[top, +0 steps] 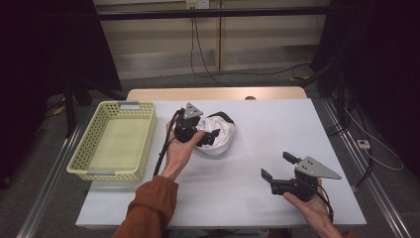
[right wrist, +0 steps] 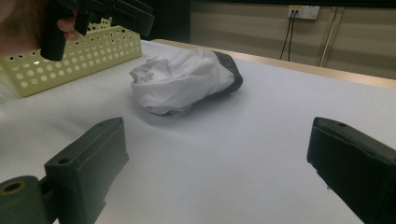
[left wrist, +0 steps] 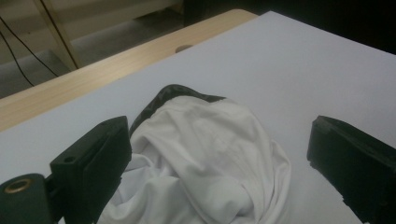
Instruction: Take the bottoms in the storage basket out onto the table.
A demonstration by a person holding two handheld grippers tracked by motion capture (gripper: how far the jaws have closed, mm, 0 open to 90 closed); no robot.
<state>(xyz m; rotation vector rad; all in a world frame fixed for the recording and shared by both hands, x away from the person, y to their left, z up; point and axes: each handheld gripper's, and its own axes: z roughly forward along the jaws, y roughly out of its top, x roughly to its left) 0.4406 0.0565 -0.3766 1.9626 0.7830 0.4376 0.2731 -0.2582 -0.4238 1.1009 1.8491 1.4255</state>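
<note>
Cloth (top: 218,134), white with a dark band at its far edge, lies crumpled in a heap near the middle of the table (top: 277,124), well apart from the yellow basket (top: 115,140) at the table's left side. Left gripper (top: 208,138) hovers at the near-left flank of the heap, jaws spread wide; in the left gripper view they straddle the white folds (left wrist: 205,154), one jaw just beside the fabric, the other standing clear of it over bare table. Right gripper (top: 277,166) waits near the front right of the table, also wide and holding nothing, aimed toward the heap (right wrist: 187,81) from well off.

The step in hand appears to be the first grasp of the cloth. To do it well, lower the left gripper until both jaws bracket a thick ridge of folds, not a single loose layer, then close. A bite taken near the top of the mound should lift the whole bundle; a bite at the thin edge would likely let it unfurl and trail. Keep the lower jaw just off the table so that it does not snag. The basket stands empty and unobstructed, should the bundle go there.
</note>
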